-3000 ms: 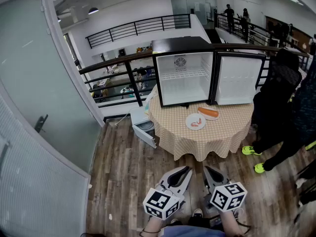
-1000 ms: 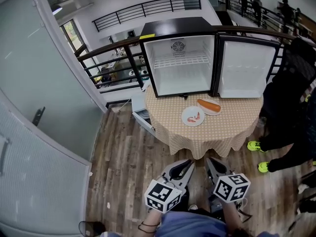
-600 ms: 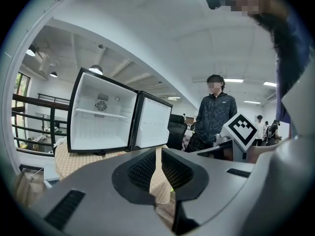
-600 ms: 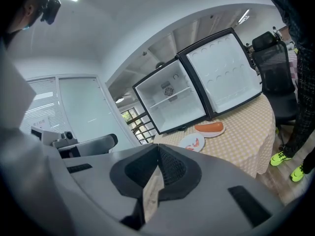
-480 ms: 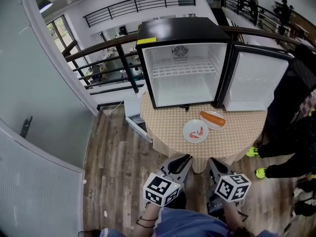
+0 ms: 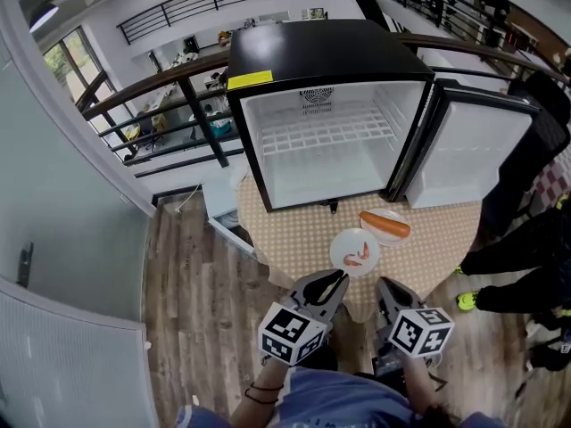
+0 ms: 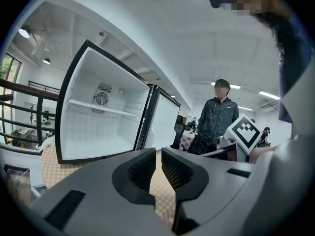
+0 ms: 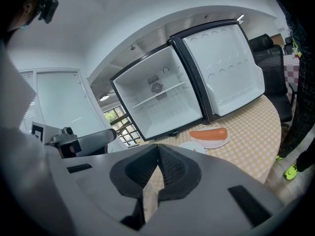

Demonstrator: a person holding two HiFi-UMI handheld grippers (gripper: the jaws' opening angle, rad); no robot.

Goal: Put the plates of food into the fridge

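A round table under a tan checked cloth stands on a wood-plank floor. A small black fridge sits at the table's far side, its door swung open to the right (the inside is white). Before it lie two white plates, just beside each other: the nearer plate holds small pink pieces, and the farther plate holds one long orange piece.

Head view looks down — both gripper views, seemingly low, share fridge.
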